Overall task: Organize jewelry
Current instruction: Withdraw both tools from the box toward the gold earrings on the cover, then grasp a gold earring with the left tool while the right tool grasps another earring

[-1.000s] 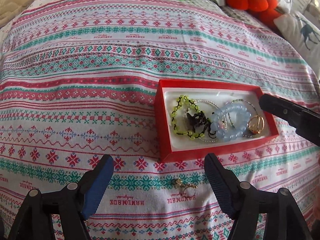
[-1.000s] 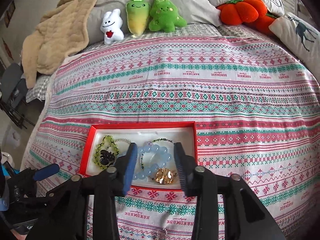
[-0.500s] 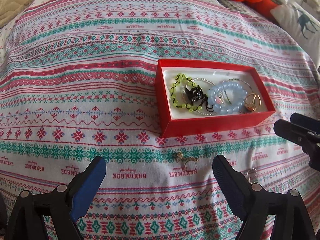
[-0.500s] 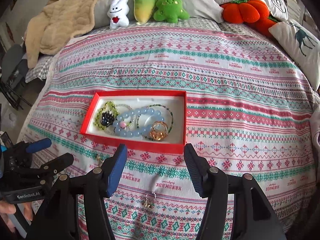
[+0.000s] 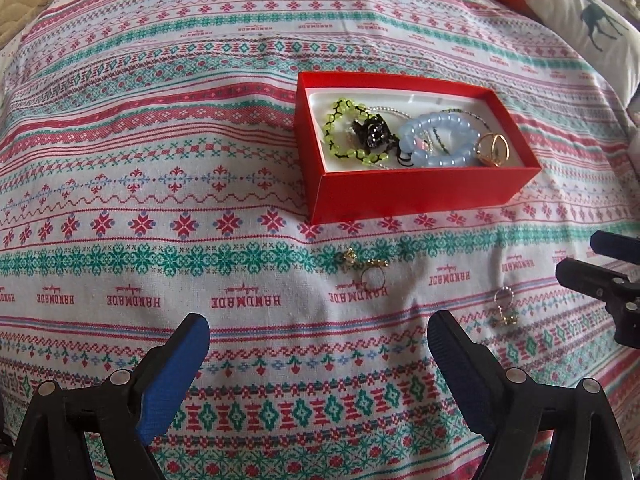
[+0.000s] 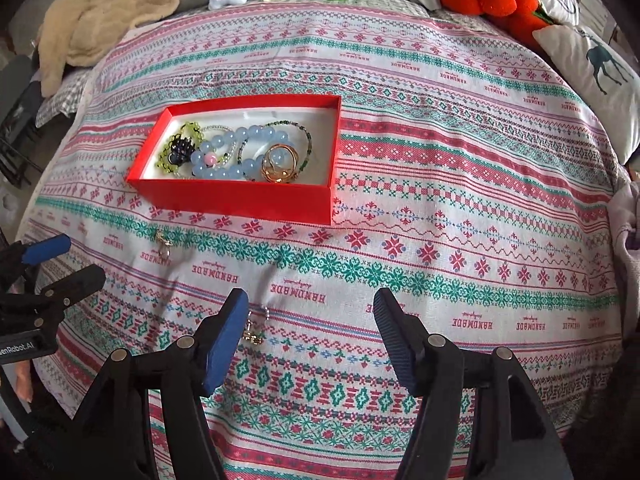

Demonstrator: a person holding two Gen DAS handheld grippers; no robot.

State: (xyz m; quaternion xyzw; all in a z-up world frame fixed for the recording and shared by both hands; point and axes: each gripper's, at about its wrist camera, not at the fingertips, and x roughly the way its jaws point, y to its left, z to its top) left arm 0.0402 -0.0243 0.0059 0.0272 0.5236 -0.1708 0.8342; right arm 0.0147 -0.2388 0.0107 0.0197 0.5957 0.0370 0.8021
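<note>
Left gripper [image 5: 318, 350]: jaws spread wide, nothing between them, blue pads facing inward. Black finger arms [image 5: 96, 412] rise from the lower frame corners, angled forward and slightly down. In the right wrist view the same gripper [image 6: 64, 262] shows at the far left edge, one blue-tipped finger above one black, apart. A bit of the person's hand [image 6: 22, 376] shows beneath its body, skin only partly visible.

Right gripper [image 6: 310, 326]: jaws parted too, gap narrower than the left's, empty. Blue pads [image 6: 222, 344] inward. From the left wrist view its fingertips [image 5: 600, 276] enter at the right edge, separated, pointing left.
</note>
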